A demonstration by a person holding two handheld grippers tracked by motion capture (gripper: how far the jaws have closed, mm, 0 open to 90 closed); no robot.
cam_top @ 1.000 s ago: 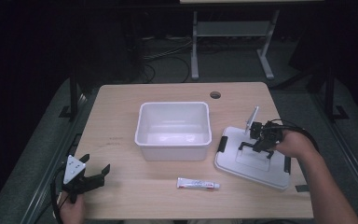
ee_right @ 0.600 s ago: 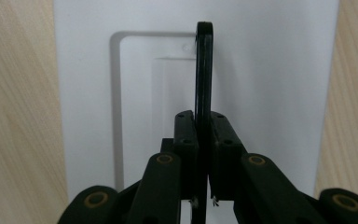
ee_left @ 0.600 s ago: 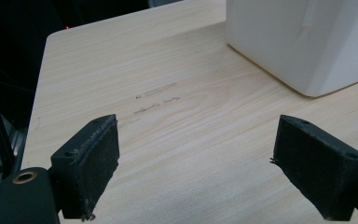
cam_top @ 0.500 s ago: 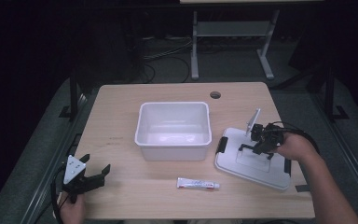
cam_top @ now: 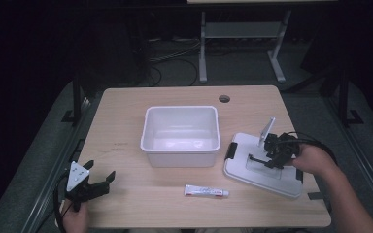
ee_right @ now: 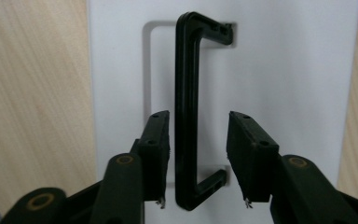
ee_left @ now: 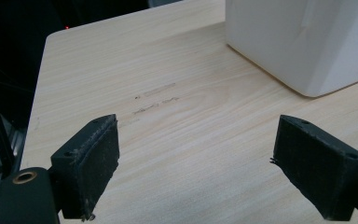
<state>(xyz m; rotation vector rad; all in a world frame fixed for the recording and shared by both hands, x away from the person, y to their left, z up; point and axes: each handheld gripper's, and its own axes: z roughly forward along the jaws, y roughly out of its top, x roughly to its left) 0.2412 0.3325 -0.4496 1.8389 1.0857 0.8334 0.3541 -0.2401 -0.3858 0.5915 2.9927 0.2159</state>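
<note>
Lid handle [ee_right: 186, 112] sits between right tool [ee_right: 199, 142]'s just-opening jaws, unclamped

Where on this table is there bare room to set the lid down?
Bare wood lies left of the white bin, between it and the left hand-held gripper, and along the far edge by the cable hole. The right front is crowded: the lid and tube lie there.

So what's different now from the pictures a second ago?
The right gripper has just been opening its jaws: they stand apart on either side of the lid's black handle, not pressing it. The lid, bin, tube and left gripper stayed put.
</note>
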